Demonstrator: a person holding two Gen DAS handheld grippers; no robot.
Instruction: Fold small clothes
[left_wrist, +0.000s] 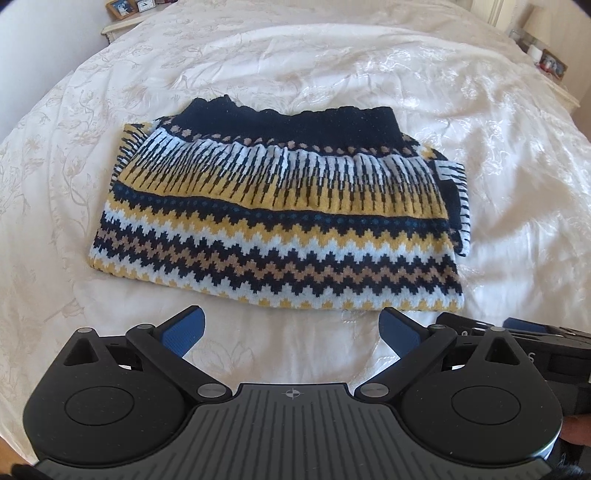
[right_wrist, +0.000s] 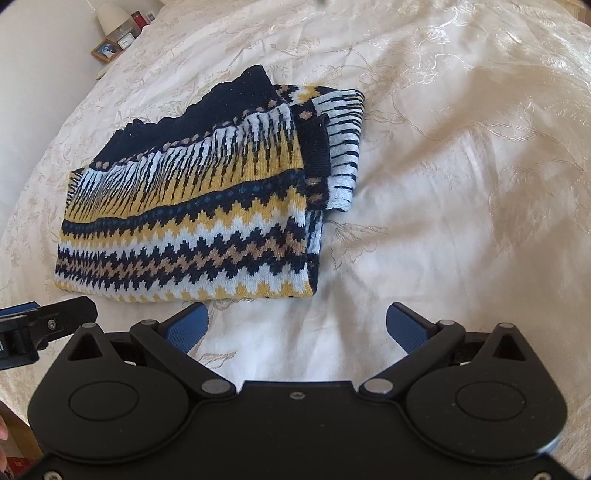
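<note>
Sweater: patterned knit sweater (left_wrist: 273, 221), folded into a rectangle, lies mid-bed.
Handling: soft, floppy, likely light; best pinched at near hem corners.
Grippers: left gripper (left_wrist: 291, 330) and right gripper (right_wrist: 297, 325) hover empty, jaws wide apart.
Bed: cream bedspread (left_wrist: 332, 81).

The bedside picture frames (left_wrist: 120, 8) and clock (right_wrist: 125, 40) are too small to read.

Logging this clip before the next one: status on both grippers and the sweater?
Left gripper open, empty. Right gripper open, empty. Patterned sweater folded, flat on the bedspread, one sleeve edge poking out at right. Nothing in the way.
</note>
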